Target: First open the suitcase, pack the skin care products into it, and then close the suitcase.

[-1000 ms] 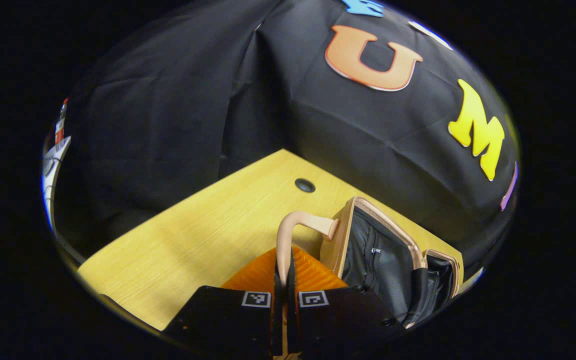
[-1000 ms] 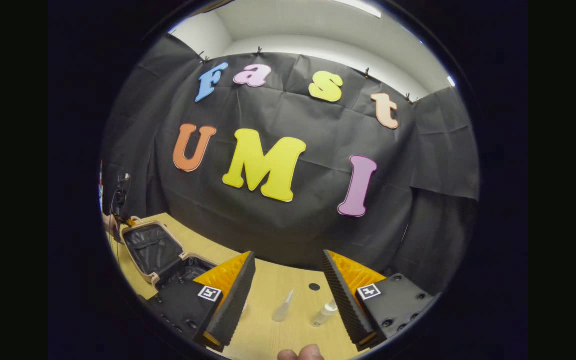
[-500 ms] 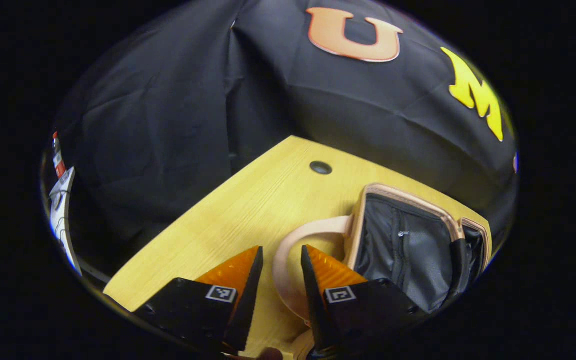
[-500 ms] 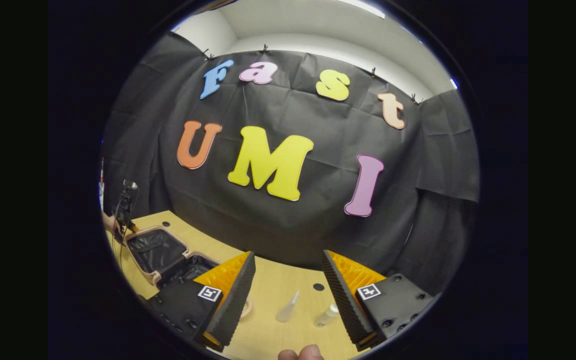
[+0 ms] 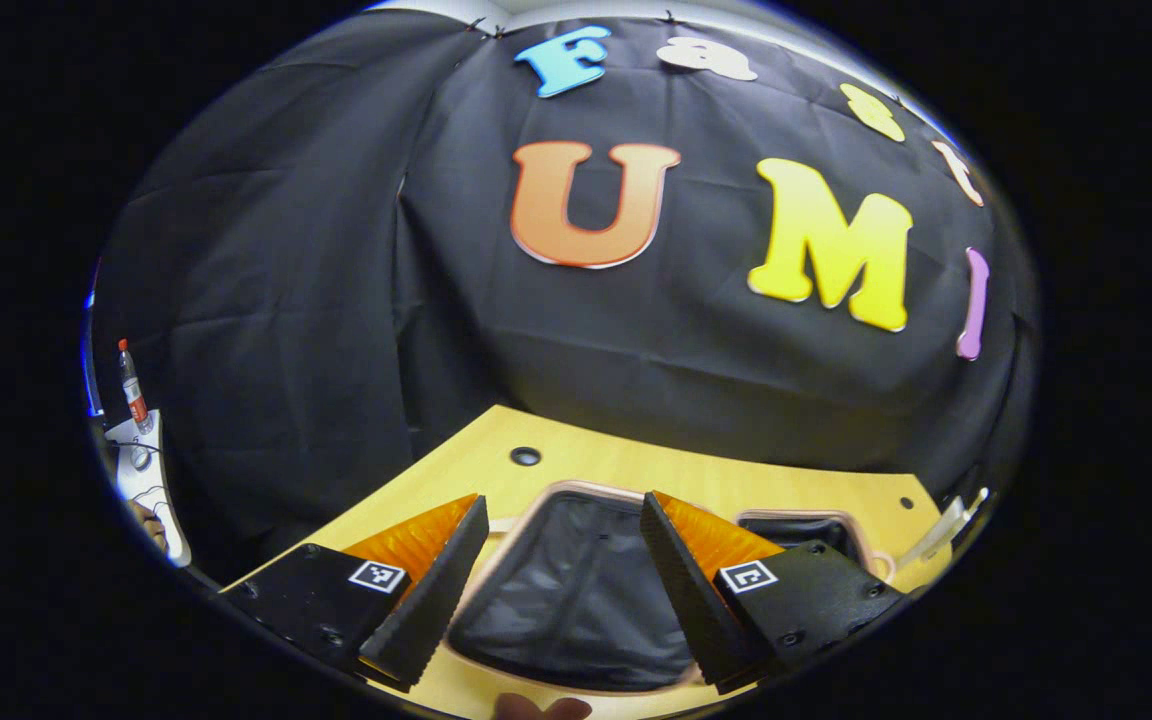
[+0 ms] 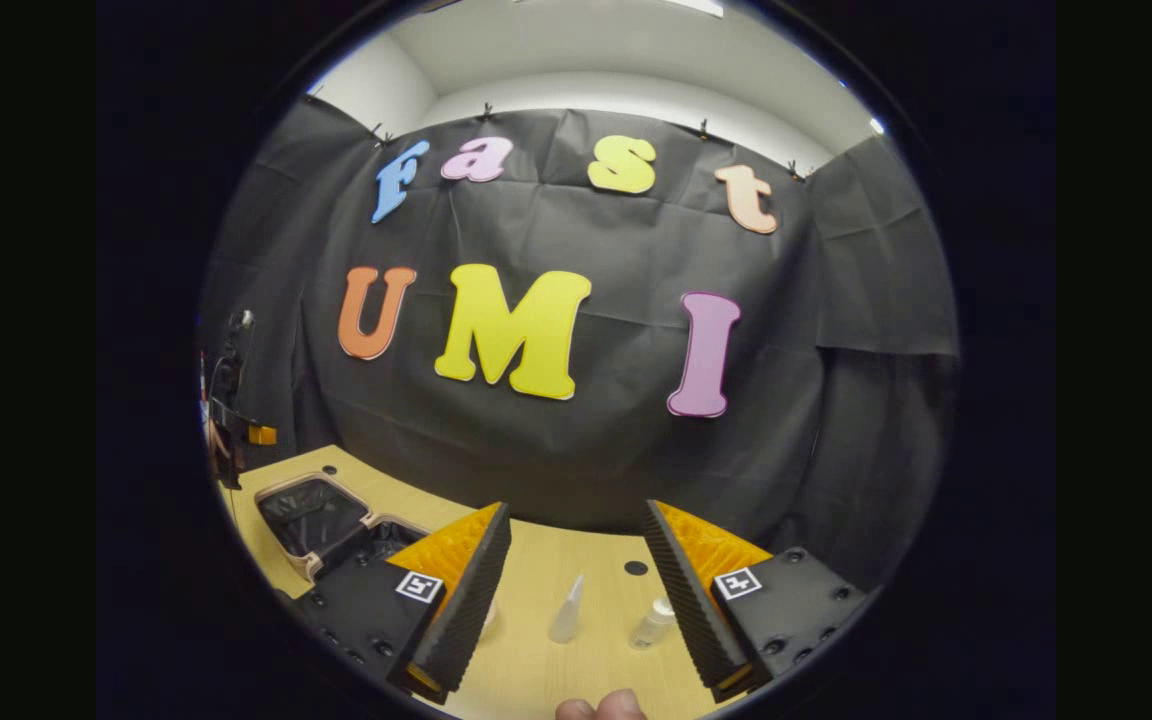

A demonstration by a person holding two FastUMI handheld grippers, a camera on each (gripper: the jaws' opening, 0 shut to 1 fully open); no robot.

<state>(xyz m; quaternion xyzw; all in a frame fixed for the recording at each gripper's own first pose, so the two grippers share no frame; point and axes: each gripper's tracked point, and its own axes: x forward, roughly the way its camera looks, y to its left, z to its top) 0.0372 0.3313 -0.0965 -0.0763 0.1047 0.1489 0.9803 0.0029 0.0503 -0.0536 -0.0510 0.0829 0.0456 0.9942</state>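
The left gripper hangs with its fingers spread wide apart and nothing between them — it is above the open suitcase, whose dark lined half fills the gap between the fingers in the left gripper view. A fingertip of the person's hand shows at the bottom edge of that view. The suitcase lies flat on the bench, with its second half beyond the right-hand finger, toward the bench's right end. A round cable hole sits near the bench's far edge, just past the suitcase.

The right gripper is likewise spread apart and holds nothing. Ahead of it, on the bench, lie two skin care items: a slim clear bottle with a pointed tip and a small squat bottle, lying side by side, near each other but apart, a little short of another cable hole. In the right gripper view the suitcase rests open toward the bench's left end, well apart from the bottles. The left gripper shows at the far left there, above the suitcase. A thumb tip shows at the bottom.
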